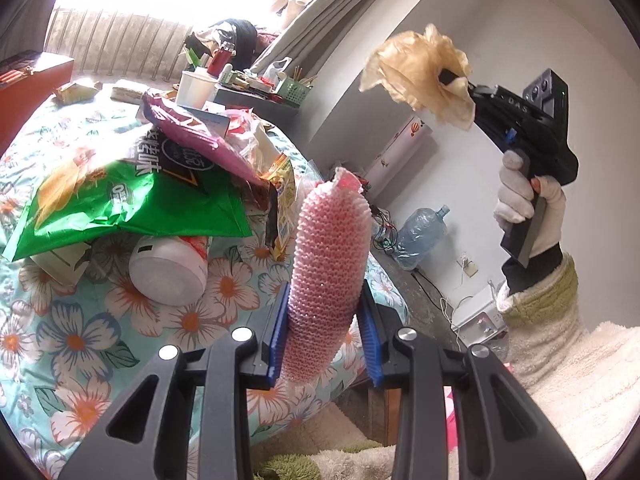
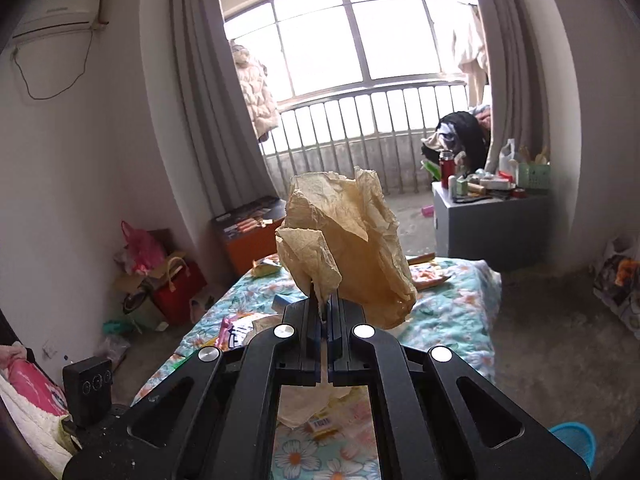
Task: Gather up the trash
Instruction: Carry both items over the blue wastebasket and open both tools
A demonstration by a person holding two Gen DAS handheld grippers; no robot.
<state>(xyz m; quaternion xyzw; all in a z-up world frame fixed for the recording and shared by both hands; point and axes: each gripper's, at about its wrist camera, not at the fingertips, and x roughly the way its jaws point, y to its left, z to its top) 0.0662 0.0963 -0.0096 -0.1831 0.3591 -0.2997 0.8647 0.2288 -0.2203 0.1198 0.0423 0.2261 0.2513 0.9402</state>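
Already we carry trash in both grippers: the left gripper (image 1: 326,336) pinches a pink foam net (image 1: 330,256), its long axis running straight out from the jaws, while the right gripper (image 2: 325,308) is pressed tight on a crumpled paper (image 2: 352,240). More wrappers (image 1: 120,196) lie left of the net on the bed (image 1: 60,340); a blue basket (image 2: 574,440), low on our right, sits nearer the right hand.

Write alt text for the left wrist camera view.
The left gripper clamps a pink foam net sleeve above a floral bedspread strewn with snack bags. To the right, a gloved hand raises the right gripper, shut on crumpled tan paper.
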